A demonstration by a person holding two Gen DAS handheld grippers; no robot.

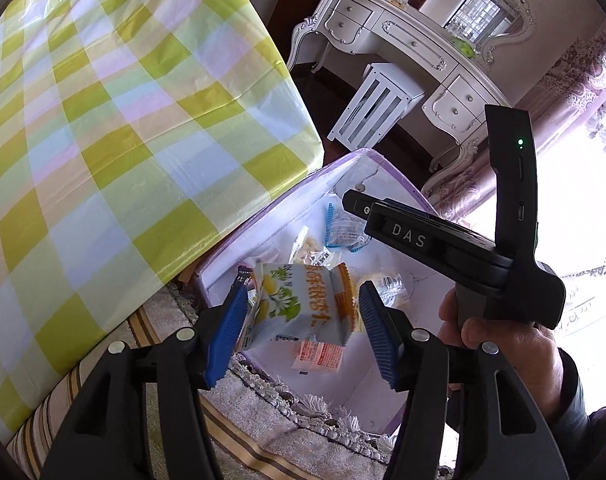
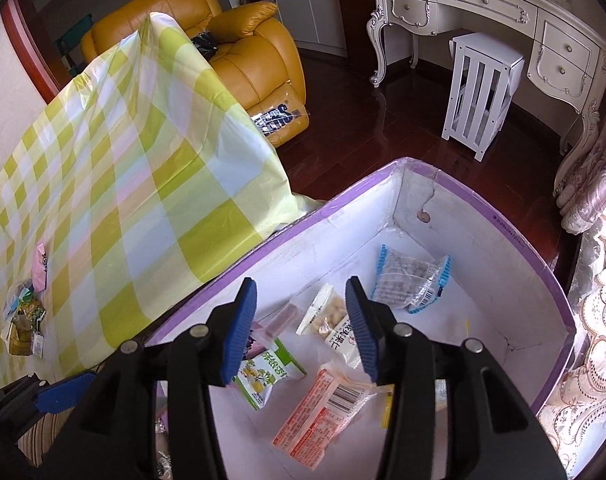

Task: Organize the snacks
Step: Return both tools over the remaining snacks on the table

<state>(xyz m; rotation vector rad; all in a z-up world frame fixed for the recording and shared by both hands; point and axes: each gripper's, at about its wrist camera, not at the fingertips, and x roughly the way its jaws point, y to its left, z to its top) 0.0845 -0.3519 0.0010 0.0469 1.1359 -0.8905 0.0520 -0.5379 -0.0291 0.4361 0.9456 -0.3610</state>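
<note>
Both my grippers are over the purple-rimmed box (image 2: pixel 519 256), pointing down into it.

Left gripper (image 1: pixel 303 332): jaws spread, nothing clamped. The green-and-white snack packet (image 1: pixel 303 304) sits between my blue pads (image 1: pixel 227 336), tilted, above the box floor. It touches or overlaps the left pad at its edge and is clear of the right pad. Can't tell whether it's still resting on that pad or already loose.

Right gripper (image 2: pixel 303 332): jaws apart, nothing between them. A hand (image 1: pixel 499 332) grips its handle, just right of the box in the left wrist view.

Inside the box, on its white floor:
- blue-edged clear packet (image 2: pixel 413 280), toward the far corner
- small peanut packet (image 2: pixel 323 314), near the middle
- white packet with dark print (image 2: pixel 345 344), just beside the peanut one on the near side
- second green-and-white packet (image 2: pixel 265 372), along the left wall
- orange-red packet with barcode (image 2: pixel 323 412), nearest the front wall

Left of the box: table with green checked cloth (image 2: pixel 135 184), its corner overhanging the box's left wall. A few more snack packets (image 2: pixel 25 316) lie on it, well apart from the box.

Beyond the box: white slatted stool (image 2: pixel 479 92) and ornate white desk (image 2: pixel 495 4).
</note>
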